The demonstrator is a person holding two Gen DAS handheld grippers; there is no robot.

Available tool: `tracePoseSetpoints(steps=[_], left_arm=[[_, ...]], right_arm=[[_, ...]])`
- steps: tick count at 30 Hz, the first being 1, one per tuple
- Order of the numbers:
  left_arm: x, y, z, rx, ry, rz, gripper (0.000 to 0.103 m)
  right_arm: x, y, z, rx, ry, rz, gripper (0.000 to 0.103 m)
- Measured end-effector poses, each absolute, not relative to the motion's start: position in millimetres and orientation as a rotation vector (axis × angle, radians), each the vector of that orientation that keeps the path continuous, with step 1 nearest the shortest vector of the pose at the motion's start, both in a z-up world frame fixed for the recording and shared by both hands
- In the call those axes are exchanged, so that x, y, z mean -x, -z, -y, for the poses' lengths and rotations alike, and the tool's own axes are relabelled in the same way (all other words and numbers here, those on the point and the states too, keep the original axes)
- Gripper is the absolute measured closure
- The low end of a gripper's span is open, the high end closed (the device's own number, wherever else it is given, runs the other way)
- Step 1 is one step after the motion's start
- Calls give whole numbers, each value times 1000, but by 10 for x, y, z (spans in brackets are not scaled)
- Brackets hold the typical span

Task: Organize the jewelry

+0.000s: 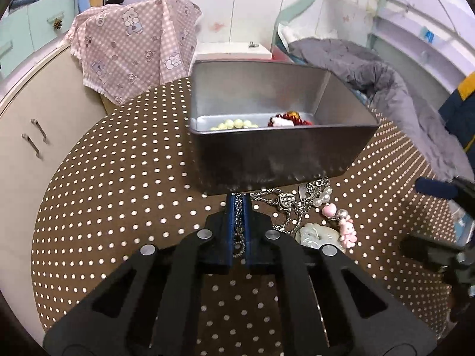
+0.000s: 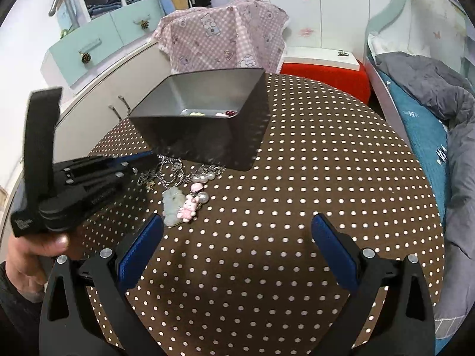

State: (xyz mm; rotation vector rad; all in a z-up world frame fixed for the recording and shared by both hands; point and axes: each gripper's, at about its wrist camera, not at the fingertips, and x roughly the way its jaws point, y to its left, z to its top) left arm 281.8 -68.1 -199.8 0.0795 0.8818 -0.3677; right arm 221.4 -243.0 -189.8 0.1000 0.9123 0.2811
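Note:
A metal box (image 1: 282, 154) stands on the round brown polka-dot table (image 1: 118, 207); inside lie pale green beads (image 1: 234, 124) and a red piece (image 1: 289, 118). My left gripper (image 1: 238, 204) is shut on a silver chain (image 1: 239, 231) just in front of the box. Beside it lie a heart pendant (image 1: 286, 200), pearls (image 1: 323, 197), a jade pendant (image 1: 314, 235) and a pink rabbit charm (image 1: 347, 231). In the right wrist view the box (image 2: 207, 124) is at centre left, the jewelry pile (image 2: 184, 195) below it. My right gripper (image 2: 237, 243) is open and empty over the table.
A cream cabinet (image 1: 38, 136) stands left of the table, with a pink checked cloth (image 1: 133, 50) draped behind. A bed with grey and blue bedding (image 2: 430, 112) runs along the right. A red stool with a white top (image 2: 326, 71) stands behind the table.

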Motion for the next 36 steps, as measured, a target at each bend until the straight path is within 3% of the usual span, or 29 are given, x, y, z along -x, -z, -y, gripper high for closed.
tracePoseSetpoints(steps=[12,17,21,23,24,25,29,33,36], left_arm=[[-2724,1825,370,-51,328,-840,98],[-2700,1893,219,-70,284,-852,98],[-2749,2033,223,-104,261,-901,96],[-2732,2044,247,-90,270,-906,62],[-2719,2030,251,-88,262,-887,22],[-2678,1985,263,-95,248,-830,17],[-2722,1996,380,-124,282,-820,17],[-2842,2120,460,-121,326,-882,54],[-2847,2105,499,-122,365,-877,79]], right_arm=[[-2272,1974,2256,-91,-312,-927,9],[-2321,2006,2233,-96,-308,-933,21],[-2339,2034,2196,-92,-315,-942,23],[-2334,2029,2187,-90,-316,-941,23],[-2334,2026,2188,-89,-316,-941,23],[-2333,2022,2191,-88,-313,-940,23],[-2330,2025,2214,-88,-306,-939,23],[-2342,2034,2185,-84,-313,-940,27],[-2359,2051,2159,-83,-312,-943,40]])
